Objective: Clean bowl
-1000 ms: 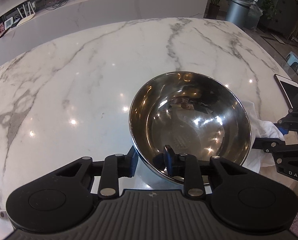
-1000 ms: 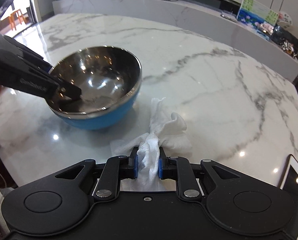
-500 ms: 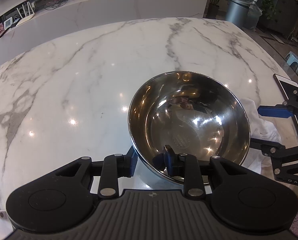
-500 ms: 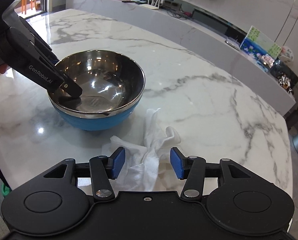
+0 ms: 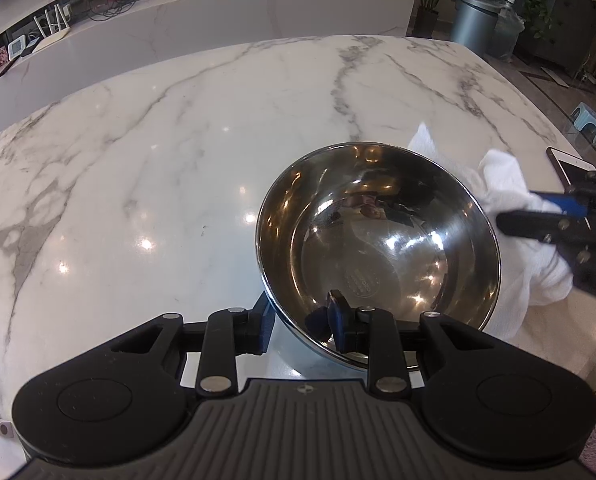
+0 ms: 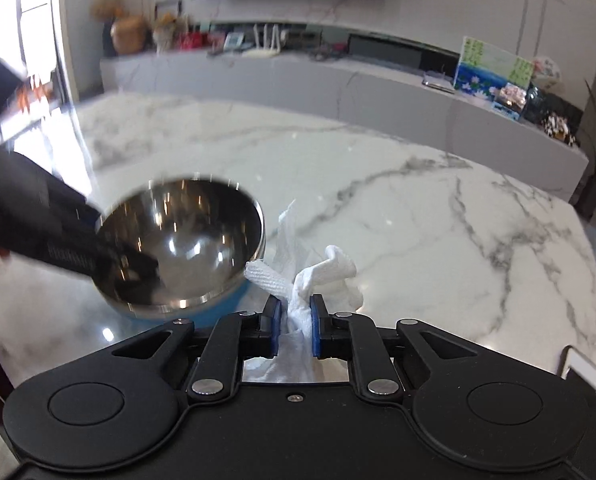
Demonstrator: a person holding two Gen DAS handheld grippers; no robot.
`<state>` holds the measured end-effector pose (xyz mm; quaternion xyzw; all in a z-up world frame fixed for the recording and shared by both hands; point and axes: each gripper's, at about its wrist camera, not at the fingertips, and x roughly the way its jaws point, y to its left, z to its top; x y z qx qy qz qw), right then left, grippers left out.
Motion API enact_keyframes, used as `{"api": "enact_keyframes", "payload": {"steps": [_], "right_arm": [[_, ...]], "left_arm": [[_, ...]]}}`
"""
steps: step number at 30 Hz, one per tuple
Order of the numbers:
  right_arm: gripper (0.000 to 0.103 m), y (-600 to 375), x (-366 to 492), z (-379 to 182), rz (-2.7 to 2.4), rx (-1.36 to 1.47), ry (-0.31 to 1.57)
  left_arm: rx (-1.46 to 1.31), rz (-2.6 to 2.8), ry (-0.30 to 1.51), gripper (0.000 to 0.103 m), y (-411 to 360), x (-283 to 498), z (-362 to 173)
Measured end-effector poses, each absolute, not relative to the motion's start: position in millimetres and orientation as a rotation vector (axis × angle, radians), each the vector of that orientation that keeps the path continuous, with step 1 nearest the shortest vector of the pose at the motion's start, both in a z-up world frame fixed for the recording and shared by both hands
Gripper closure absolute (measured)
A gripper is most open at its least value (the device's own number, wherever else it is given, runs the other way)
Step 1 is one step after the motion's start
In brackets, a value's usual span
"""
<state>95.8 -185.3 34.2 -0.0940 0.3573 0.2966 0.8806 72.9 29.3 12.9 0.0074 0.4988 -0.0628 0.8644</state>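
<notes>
A steel bowl (image 5: pixel 378 240) with a blue outside (image 6: pixel 202 306) stands on the white marble table (image 5: pixel 158 168). My left gripper (image 5: pixel 300 320) is shut on the bowl's near rim, one finger outside the wall and one inside. It shows as a blurred black arm (image 6: pixel 58 236) in the right wrist view. A crumpled white cloth (image 6: pixel 322 276) is pinched between the blue pads of my right gripper (image 6: pixel 294 324), which is shut on it. The cloth (image 5: pixel 506 188) is raised beside the bowl's right rim, and the right gripper (image 5: pixel 538 214) is just past that rim.
A phone or tablet (image 5: pixel 570 166) lies near the table's right edge, close behind my right gripper (image 6: pixel 590 372). A long marble sideboard (image 6: pixel 338 80) with small items runs beyond the table. A grey bin (image 5: pixel 472 20) and a small stool (image 5: pixel 586 120) stand on the floor.
My right gripper opened over the cloth, then shut on it again and lifted it up beside the bowl's rim. The left gripper and the bowl have stayed put.
</notes>
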Motion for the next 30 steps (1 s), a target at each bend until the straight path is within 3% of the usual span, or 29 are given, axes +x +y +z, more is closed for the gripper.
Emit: {"api": "enact_keyframes", "payload": {"steps": [10,30], "right_arm": [[0.09,-188.0,107.3,39.7,0.6,-0.048,0.714],[0.09,-150.9,89.7,5.8,0.695,-0.319,0.827]], "left_arm": [[0.033,-0.139,1.041,0.077,27.4,73.0,13.3],[0.042,-0.14,1.04,0.077,25.4,75.5,13.6]]}}
